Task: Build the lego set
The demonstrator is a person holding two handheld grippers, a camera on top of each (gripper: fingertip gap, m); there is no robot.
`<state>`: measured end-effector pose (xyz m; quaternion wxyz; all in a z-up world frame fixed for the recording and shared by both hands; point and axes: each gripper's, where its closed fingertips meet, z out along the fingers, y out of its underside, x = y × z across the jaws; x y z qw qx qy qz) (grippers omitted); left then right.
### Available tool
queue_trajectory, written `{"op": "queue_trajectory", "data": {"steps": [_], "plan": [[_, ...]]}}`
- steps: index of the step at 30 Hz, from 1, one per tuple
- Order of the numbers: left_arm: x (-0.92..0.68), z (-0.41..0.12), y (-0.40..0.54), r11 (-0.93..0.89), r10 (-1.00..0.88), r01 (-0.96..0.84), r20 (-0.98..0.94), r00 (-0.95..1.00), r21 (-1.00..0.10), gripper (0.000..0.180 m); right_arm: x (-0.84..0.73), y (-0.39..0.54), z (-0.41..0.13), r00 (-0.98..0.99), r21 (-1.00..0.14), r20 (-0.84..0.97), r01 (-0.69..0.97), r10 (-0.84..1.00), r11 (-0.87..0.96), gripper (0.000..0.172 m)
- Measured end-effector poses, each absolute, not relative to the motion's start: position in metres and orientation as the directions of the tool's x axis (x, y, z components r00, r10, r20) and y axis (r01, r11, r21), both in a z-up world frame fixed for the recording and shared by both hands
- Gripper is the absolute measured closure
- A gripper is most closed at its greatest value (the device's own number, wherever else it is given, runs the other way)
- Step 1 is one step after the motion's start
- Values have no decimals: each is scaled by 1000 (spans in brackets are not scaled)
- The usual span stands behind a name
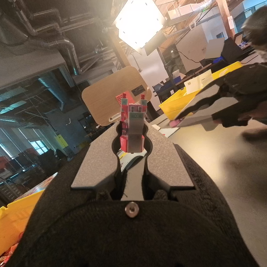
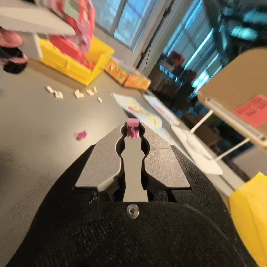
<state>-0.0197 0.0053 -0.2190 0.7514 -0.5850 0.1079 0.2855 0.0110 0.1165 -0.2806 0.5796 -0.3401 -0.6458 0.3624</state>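
Up close, the left gripper [image 1: 132, 127] has its 2 grey fingers [image 1: 101, 156] closed part-way on a brick model [image 1: 132, 130], a red, pink and grey block build clamped between the pads and raised off the table, with 2 little red posts sticking up at its far end. Through the gap below it, an open booklet [image 1: 132, 157] lies on the grey table [image 1: 202, 151]. The right gripper [image 2: 132, 130] is narrowed almost to the tips, pinching a small pink brick [image 2: 132, 130] that pokes out past the fingertips; in the left wrist view that same gripper [image 1: 177, 122] comes in from the right, pink piece at its tip, well apart from the model. Just left of the right gripper, a small magenta piece [image 2: 81, 135] lies loose on the table. Farther out, a scatter of white pieces [image 2: 78, 93] sits on the grey surface, and printed sheets [image 2: 144, 114] lie to the right. Beyond those stands a yellow bin [image 2: 69, 67] with red pieces inside, and orange boxes [image 2: 127, 75] just beside it. A wooden board on a white stand [image 1: 114, 96] carries a red note and a dark label. Another yellow bin [image 1: 180, 104] sits at the far right of the table, and a bright lamp panel [image 1: 138, 24] glares overhead. The right wrist view is blurred.
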Motion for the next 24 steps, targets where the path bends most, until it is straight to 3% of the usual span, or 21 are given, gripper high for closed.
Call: {"op": "queue_trajectory", "data": {"steps": [4, 7, 13, 17, 18, 21, 24], "plan": [[-20, -220, 6, 147, 299, -554, -497, 815, -820, 154, 8, 154, -329, -101, -811, 456, 363, 884, 460, 157], [-20, -220, 6, 148, 298, -553, -496, 816, -820, 154, 11, 160, -341, -113, -844, 284, 442, 952, 304, 157], [-19, -221, 6, 145, 295, -552, -496, 816, -821, 154, 19, 170, -367, -94, -780, 129, 606, 987, 159, 157], [-19, -221, 6, 144, 294, -550, -495, 818, -823, 154, 20, 170, -369, -94, -777, 75, 618, 993, 118, 157], [-20, -222, 6, 143, 294, -549, -494, 818, -823, 154, 20, 171, -369, -82, -778, 76, 618, 994, 111, 154], [-21, -222, 5, 140, 298, -546, -491, 819, -826, 154, 19, 173, -368, -76, -785, 69, 611, 995, 101, 122], [-25, -224, 6, 124, 305, -534, -480, 822, -836, 154, 8, 155, -338, -109, -866, -38, 499, 993, 21, 101]]}}
